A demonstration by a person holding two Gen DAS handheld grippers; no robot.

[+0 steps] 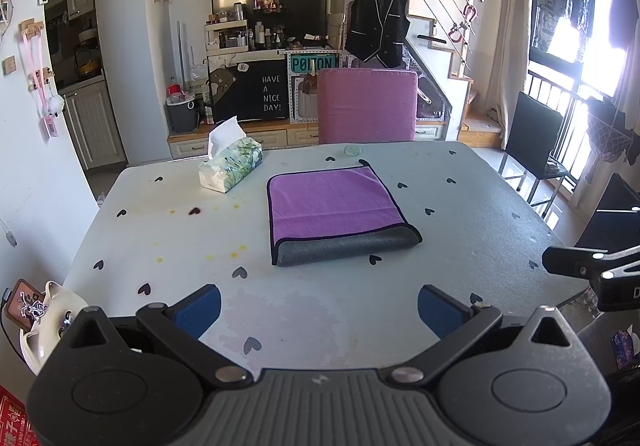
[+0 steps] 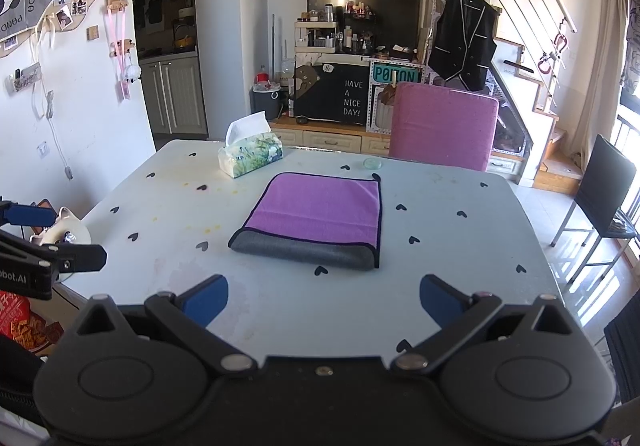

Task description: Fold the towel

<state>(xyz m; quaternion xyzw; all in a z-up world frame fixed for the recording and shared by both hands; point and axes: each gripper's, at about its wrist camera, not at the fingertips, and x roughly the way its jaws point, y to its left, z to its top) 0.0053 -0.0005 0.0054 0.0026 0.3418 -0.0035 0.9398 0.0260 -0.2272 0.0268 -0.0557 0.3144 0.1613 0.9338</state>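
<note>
Towel (image 1: 336, 213) folded on table (image 1: 160, 230), left claw (image 1: 319, 312) and right claw (image 2: 324, 300) both spread apart, empty.

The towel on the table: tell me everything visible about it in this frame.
The purple microfibre towel with dark piped edging lies flat near the middle of the pale heart-patterned table, already folded into a rough square. Its grey reverse side shows as a rolled band along the near fold. A faint crease crosses the purple face, and a small dark loop sticks out at the far right corner. Nothing touches it but the table; both claws are open and held short of it.
</note>
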